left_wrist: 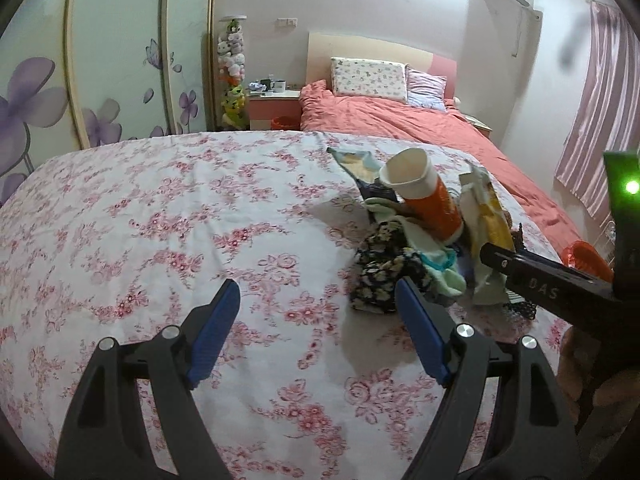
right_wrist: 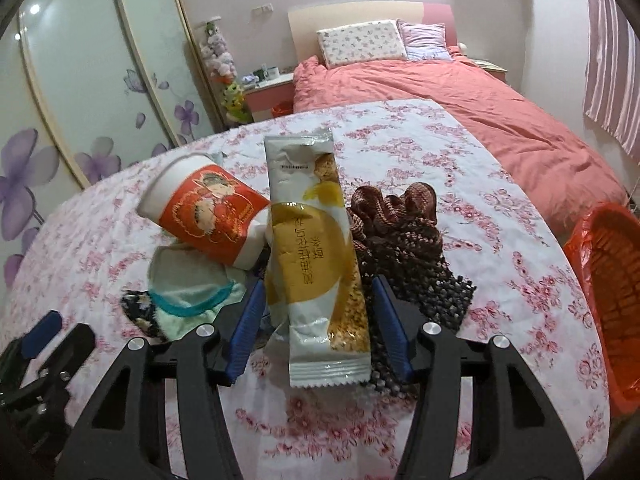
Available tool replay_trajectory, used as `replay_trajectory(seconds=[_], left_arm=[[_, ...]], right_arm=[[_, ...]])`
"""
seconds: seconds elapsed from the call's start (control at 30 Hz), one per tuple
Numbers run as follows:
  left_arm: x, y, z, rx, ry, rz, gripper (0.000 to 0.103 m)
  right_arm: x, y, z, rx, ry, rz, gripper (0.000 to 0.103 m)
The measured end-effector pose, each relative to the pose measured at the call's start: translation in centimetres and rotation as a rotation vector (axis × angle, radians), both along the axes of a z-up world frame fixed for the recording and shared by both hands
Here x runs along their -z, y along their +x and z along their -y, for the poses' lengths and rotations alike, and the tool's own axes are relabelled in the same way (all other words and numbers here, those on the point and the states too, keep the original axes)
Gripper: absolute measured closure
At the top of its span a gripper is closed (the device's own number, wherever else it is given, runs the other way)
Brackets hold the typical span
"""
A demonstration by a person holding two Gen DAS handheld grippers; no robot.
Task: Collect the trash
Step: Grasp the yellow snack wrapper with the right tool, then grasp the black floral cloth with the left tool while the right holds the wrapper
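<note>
Two grippers work our flowered table (right_wrist: 460,152): our right gripper (right_wrist: 316,332) straddles the snack wrapper (right_wrist: 316,248), jaws wide; left gripper (left_wrist: 320,328) gapes, empty. Beyond, the paper cup (right_wrist: 204,212) leans on cloths; closing carelessly could snag the brown mesh (right_wrist: 408,248) beside it.

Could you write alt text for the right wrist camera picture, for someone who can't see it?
A yellow-and-white snack wrapper stands between the open blue fingers of the right gripper, above a floral cloth. A tipped orange paper cup lies left, dark netting right, an orange-lined bin at the edge.
</note>
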State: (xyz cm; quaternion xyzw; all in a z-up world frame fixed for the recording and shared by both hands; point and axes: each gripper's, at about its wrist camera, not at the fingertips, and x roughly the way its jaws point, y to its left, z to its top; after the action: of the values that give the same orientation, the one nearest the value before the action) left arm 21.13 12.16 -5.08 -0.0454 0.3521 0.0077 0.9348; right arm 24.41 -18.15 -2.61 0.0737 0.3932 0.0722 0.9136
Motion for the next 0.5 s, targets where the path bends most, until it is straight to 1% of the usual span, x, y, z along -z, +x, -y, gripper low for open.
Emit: replay_trajectory(seconds=[0.07, 0.1, 0.17, 0.3, 0.5], left_arm=[[0.3, 0.2, -0.3, 0.001, -0.003, -0.004, 0.025], [0.4, 0.3, -0.4, 0.003, -0.003, -0.005, 0.025], [0.5, 0.3, -0.4, 0.006, -0.004, -0.006, 0.025], [0.7, 0.6, -0.2, 0.015, -0.011, -0.010, 0.025], [0.6, 0.8, 0.8, 0.042, -0.012, -0.011, 0.025]], right_arm=[[0.4, 0.2, -0.3, 0.003, -0.012, -0.006, 0.049], [0.5, 0.3, -0.3, 0.005, -0.019, -0.006, 0.057], [0.8, 0.5, -0.3, -0.001, -0.028, -0.013, 0.063], [0.8, 0.1, 0.1, -0.008, -0.016, -0.008, 0.067], [-0.1, -1.1, 1.3, -0.004, 0.026, 0.013, 0.067]])
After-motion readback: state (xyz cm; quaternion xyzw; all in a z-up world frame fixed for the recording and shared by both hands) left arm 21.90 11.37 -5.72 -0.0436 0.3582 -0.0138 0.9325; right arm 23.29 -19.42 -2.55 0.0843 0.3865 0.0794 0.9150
